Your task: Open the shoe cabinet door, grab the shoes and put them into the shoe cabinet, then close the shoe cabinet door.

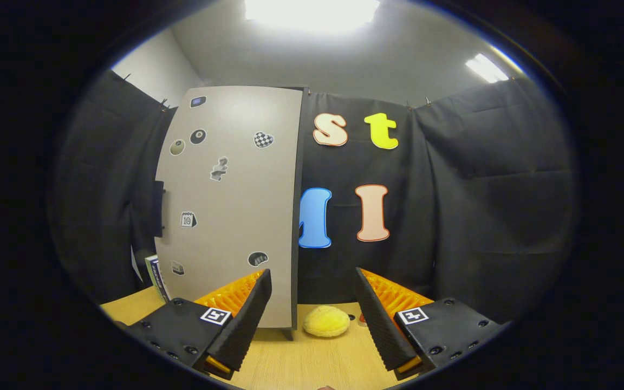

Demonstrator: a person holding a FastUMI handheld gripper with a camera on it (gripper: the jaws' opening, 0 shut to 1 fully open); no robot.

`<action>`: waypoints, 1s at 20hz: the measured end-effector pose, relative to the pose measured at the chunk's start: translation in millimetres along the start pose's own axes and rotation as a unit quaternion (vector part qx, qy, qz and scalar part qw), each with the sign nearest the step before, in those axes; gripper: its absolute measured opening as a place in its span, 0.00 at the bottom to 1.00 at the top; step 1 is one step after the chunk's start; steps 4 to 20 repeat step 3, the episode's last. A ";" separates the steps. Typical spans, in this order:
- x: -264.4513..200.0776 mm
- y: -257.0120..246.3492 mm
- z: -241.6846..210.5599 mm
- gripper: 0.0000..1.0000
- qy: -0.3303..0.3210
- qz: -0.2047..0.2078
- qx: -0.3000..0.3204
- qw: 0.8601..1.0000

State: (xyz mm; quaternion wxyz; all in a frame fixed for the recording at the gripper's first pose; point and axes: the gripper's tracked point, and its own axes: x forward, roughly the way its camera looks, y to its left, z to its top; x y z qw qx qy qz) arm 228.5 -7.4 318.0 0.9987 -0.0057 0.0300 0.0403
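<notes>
Your gripper point(312, 303) is spread wide, holding nothing, fingers hovering over the table point(312, 363). The cabinet door point(231, 206) stands just ahead of your left finger, stickers on it. A yellow slipper point(326, 320) lies on the table beyond the fingers, beside the door's bottom corner.

Pale grey cabinet door point(236, 206) dotted with black-and-white stickers, 1 of them checkered point(263, 140); fuzzy yellow shoe point(326, 321) sits on the light wood-grain table point(301, 363).
</notes>
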 end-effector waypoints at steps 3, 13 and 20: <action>0.7 -0.9 -6.0 0.96 0.010 0.001 0.008 1.000; 0.7 -0.9 -6.0 0.96 0.010 0.001 0.008 1.000; 0.7 -0.9 -6.0 0.96 0.010 0.001 0.008 1.000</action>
